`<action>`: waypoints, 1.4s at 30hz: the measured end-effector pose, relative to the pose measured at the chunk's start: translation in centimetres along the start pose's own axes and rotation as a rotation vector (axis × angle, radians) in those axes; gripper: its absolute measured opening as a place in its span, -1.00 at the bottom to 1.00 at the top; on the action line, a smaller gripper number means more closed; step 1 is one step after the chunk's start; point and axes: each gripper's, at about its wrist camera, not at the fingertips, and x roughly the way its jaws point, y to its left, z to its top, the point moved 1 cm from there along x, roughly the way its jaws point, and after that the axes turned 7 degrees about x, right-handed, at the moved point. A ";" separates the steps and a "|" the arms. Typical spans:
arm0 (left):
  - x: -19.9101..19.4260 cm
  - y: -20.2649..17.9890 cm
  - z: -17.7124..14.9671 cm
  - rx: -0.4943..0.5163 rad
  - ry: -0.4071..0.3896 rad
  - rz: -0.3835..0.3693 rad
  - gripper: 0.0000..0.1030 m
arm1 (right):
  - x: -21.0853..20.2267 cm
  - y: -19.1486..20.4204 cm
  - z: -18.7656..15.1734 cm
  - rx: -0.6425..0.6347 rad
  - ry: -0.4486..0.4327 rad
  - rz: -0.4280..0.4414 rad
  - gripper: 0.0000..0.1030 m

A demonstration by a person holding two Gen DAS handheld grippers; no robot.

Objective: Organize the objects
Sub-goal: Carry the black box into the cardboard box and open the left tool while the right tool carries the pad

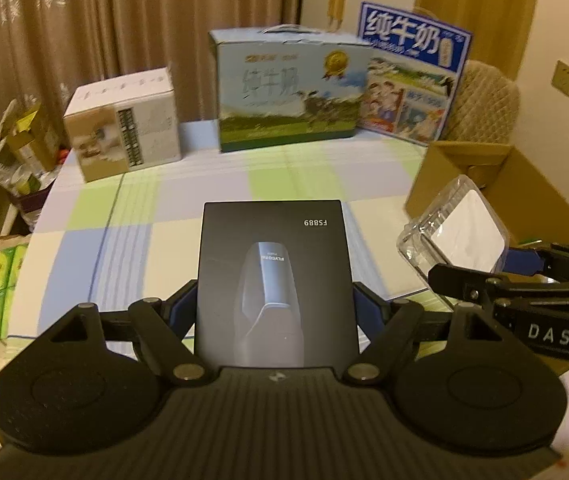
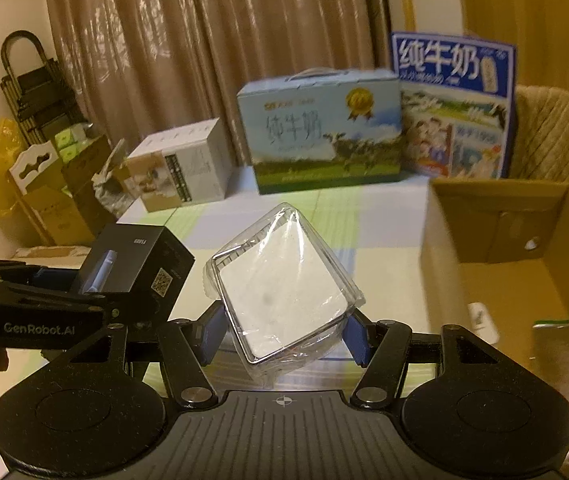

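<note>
My left gripper (image 1: 275,312) is shut on a black box marked FS889 (image 1: 274,280) and holds it above the checked table (image 1: 204,200). The same box shows at the left in the right wrist view (image 2: 136,268). My right gripper (image 2: 284,334) is shut on a clear plastic case with a white insert (image 2: 284,292), tilted, held above the table. That case shows at the right of the left wrist view (image 1: 456,224). An open brown cardboard box (image 2: 504,240) stands on the table's right side, just right of the case.
At the table's back stand a white carton (image 1: 124,128), a milk carton with a handle (image 1: 288,88) and a blue milk box (image 1: 412,76). A padded chair (image 1: 484,104) is behind the right. Cartons and bags (image 2: 44,184) crowd the floor on the left.
</note>
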 end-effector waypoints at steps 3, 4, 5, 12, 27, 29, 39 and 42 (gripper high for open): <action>-0.2 -1.2 0.3 0.013 -0.010 -0.016 0.47 | -1.3 -0.6 -0.2 0.002 -0.022 -0.028 0.12; -0.4 -1.6 0.4 0.016 -0.013 -0.022 0.47 | -1.7 -0.8 -0.3 0.004 -0.025 -0.035 0.12; -0.6 -2.0 0.4 0.021 -0.017 -0.029 0.47 | -2.1 -1.1 -0.5 0.007 -0.027 -0.042 0.12; -2.6 -5.2 0.6 0.060 -0.042 -0.071 0.47 | -5.4 -2.6 -1.3 0.028 -0.061 -0.074 0.12; -4.8 -12.1 1.6 0.109 -0.067 -0.194 0.47 | -11.5 -7.5 -2.9 0.034 -0.159 -0.267 0.12; -4.7 -13.0 1.9 0.112 -0.070 -0.211 0.47 | -12.0 -8.2 -2.9 0.033 -0.165 -0.289 0.12; -3.8 -16.9 3.6 0.124 -0.083 -0.270 0.47 | -12.9 -11.7 -3.0 0.069 -0.169 -0.342 0.12; -3.3 -17.6 3.8 0.122 -0.080 -0.282 0.47 | -13.0 -12.6 -3.0 0.079 -0.165 -0.354 0.12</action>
